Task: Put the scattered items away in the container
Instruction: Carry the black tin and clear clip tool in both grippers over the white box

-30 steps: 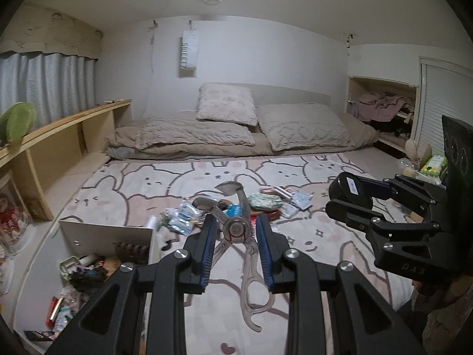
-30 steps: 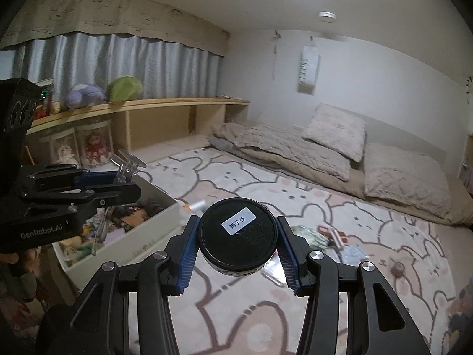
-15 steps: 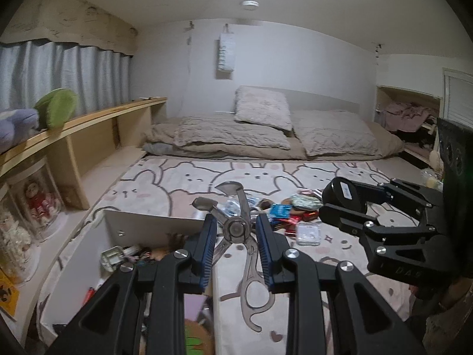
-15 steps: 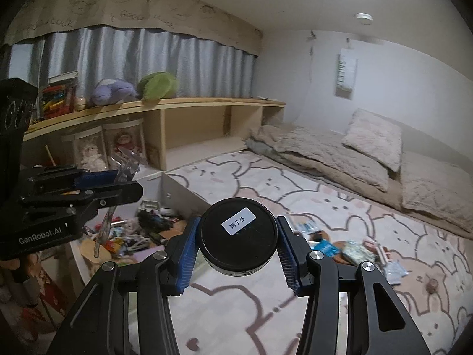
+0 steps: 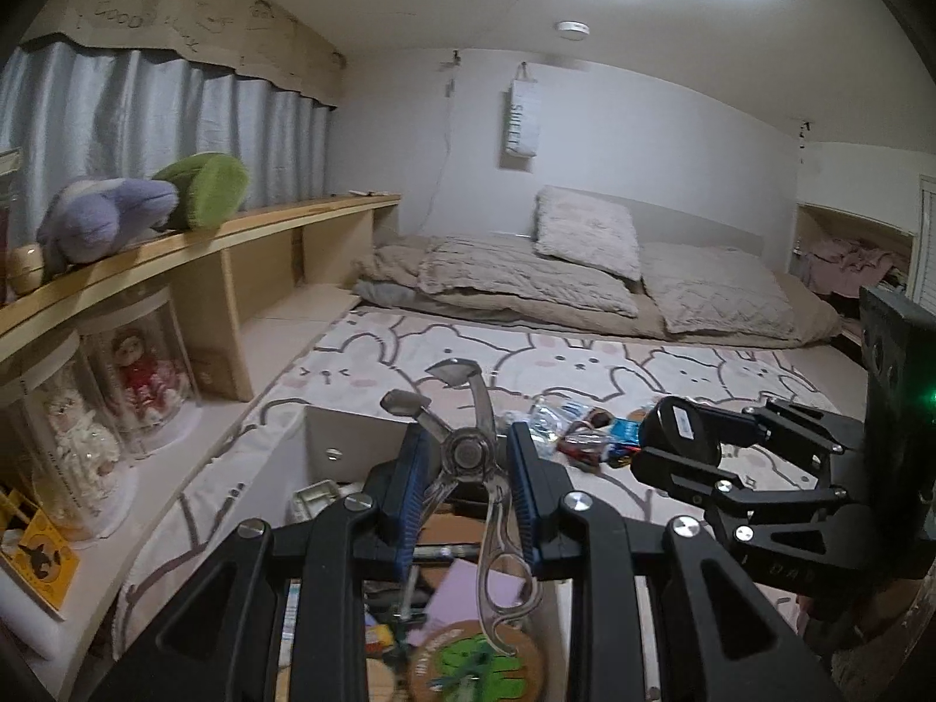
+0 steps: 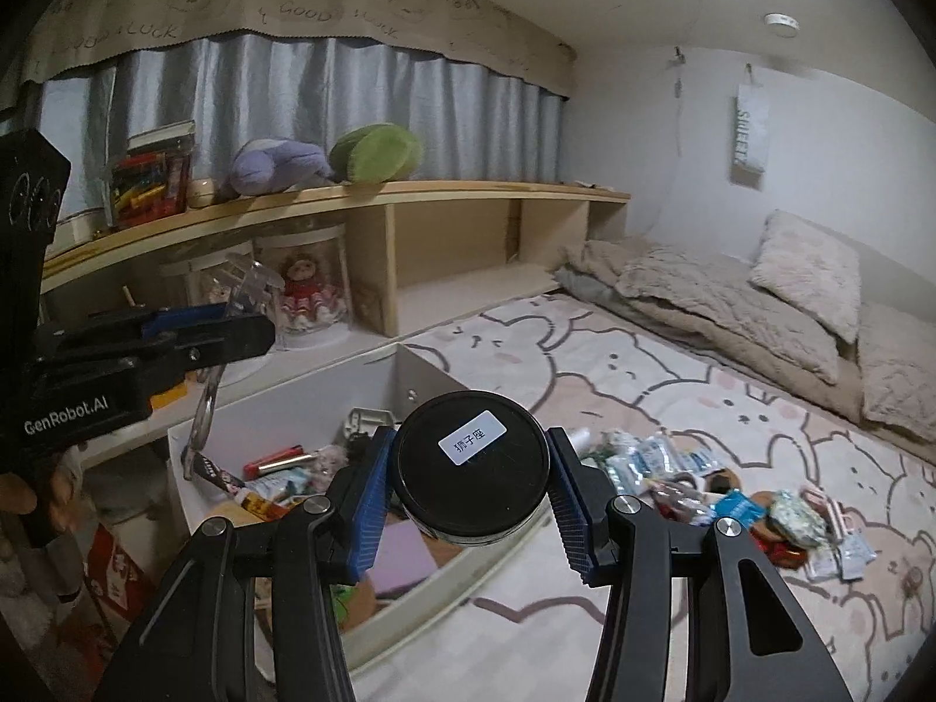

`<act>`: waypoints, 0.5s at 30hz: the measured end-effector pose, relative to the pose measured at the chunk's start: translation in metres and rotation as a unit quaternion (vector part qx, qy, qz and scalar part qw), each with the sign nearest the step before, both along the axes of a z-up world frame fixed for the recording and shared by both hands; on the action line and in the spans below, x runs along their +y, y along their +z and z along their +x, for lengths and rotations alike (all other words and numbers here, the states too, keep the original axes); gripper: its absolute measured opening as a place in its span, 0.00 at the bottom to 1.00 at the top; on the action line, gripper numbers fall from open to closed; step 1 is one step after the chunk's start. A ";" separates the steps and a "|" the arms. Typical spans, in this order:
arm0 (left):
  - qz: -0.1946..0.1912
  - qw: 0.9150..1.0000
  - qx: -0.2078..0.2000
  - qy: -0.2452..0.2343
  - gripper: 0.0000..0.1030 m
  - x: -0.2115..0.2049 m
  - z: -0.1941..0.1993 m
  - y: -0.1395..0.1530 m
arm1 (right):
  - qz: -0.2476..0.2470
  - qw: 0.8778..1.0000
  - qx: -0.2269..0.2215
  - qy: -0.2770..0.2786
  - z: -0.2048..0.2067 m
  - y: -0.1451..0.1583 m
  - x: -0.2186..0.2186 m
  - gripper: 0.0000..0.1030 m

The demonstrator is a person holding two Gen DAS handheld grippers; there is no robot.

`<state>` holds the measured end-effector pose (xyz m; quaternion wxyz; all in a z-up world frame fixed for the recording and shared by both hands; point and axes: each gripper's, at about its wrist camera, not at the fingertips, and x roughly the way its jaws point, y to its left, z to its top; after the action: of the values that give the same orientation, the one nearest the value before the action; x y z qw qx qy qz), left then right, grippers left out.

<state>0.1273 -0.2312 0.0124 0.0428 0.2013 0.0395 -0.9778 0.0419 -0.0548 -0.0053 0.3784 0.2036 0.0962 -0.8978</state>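
While it hangs over the open white container (image 6: pixel 281 403), the black round tin (image 6: pixel 471 468) sits clamped between the blue pads of the right tool (image 6: pixel 468 485), its flat lid with a small white label facing the camera. In the left wrist view the same tin (image 5: pixel 678 430) shows side-on at the tip of the right tool (image 5: pixel 673 444), just beside the container's right edge and above the bed.

The left tool (image 5: pixel 468 468) is closed on a pair of metal clippers (image 5: pixel 474 456), gripped at the pivot; the two short blades fan up and away from the camera, and the looped handles hang down over the container's contents. From the right wrist view the left tool (image 6: pixel 234 327) reaches in from the left, with the clippers (image 6: pixel 205 403) dangling over the container's near left corner.

Inside the container (image 5: pixel 339 439) lie mixed small things: a red lighter (image 6: pixel 275 461), a lilac paper pad (image 6: pixel 403 561), and a round cork coaster with a green print (image 5: pixel 477 667).

On the bunny-print bedspread (image 6: pixel 673 386) to the right of the container, a scatter of sachets and packets (image 6: pixel 702 479) lies loose, well apart from the pillows (image 6: pixel 813 269) at the head of the bed. A wooden shelf (image 6: pixel 409 193) along the curtained wall carries a purple and a green plush toy (image 6: pixel 374 152).
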 end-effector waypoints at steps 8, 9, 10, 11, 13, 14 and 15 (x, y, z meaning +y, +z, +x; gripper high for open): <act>-0.006 1.000 -0.014 0.022 0.27 -0.031 0.001 -0.008 | -0.022 0.999 -0.034 0.024 -0.008 -0.003 -0.022 0.49; -0.006 1.000 -0.017 0.024 0.27 -0.034 0.002 -0.010 | -0.022 0.999 -0.038 0.026 -0.009 -0.005 -0.025 0.49; -0.006 0.999 -0.019 0.027 0.27 -0.038 0.002 -0.013 | -0.021 0.999 -0.040 0.028 -0.009 -0.006 -0.028 0.49; -0.004 0.999 -0.022 0.029 0.27 -0.042 0.001 -0.015 | -0.019 0.998 -0.042 0.031 -0.009 -0.008 -0.032 0.49; -0.001 0.999 -0.026 0.032 0.27 -0.047 -0.001 -0.020 | -0.013 0.998 -0.046 0.036 -0.009 -0.012 -0.040 0.49; 0.001 0.999 -0.030 0.034 0.27 -0.051 -0.002 -0.023 | -0.010 0.998 -0.048 0.038 -0.009 -0.015 -0.043 0.49; 0.003 0.999 -0.033 0.035 0.27 -0.053 -0.003 -0.026 | -0.006 0.998 -0.051 0.040 -0.009 -0.018 -0.047 0.49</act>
<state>0.1239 -0.2839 -0.0137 0.0781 0.2322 0.0485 -0.9683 0.0328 -0.1018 -0.0232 0.4201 0.2429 0.0792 -0.8708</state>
